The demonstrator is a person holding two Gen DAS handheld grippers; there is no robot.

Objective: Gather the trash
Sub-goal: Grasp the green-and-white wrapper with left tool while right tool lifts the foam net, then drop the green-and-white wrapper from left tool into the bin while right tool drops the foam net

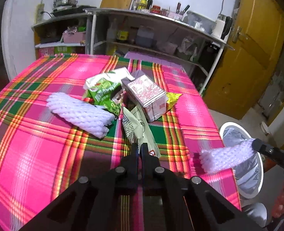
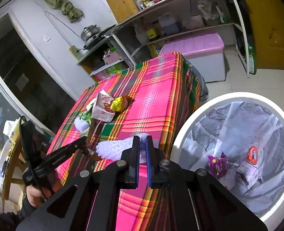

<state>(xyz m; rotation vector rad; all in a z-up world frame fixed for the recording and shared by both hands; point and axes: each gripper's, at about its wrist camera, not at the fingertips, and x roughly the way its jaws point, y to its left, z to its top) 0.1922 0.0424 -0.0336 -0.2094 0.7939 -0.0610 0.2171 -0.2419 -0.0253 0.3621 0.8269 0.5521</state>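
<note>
My left gripper (image 1: 140, 145) is shut on the near end of a pale green printed wrapper (image 1: 136, 125) that lies on the pink plaid tablecloth (image 1: 36, 154). Beyond it is a pile: a white foam net (image 1: 78, 113), a green snack bag (image 1: 105, 94), a pink-and-white carton (image 1: 149, 96) and a yellow wrapper (image 1: 173, 98). My right gripper (image 2: 142, 140) is shut on a second white foam net (image 2: 113, 148), held at the table's right edge beside the white bin (image 2: 228, 96). In the left wrist view that net (image 1: 226, 157) sticks out from the right gripper (image 1: 254, 144).
The bin has a grey liner (image 2: 266, 188) and holds a purple wrapper (image 2: 217, 162), an orange-rimmed piece (image 2: 252, 154) and a small carton (image 2: 245, 171). Metal shelves (image 1: 161, 30) stand behind the table, a pink-lidded box (image 2: 199, 44) on the floor, a yellow door (image 1: 247, 57) at right.
</note>
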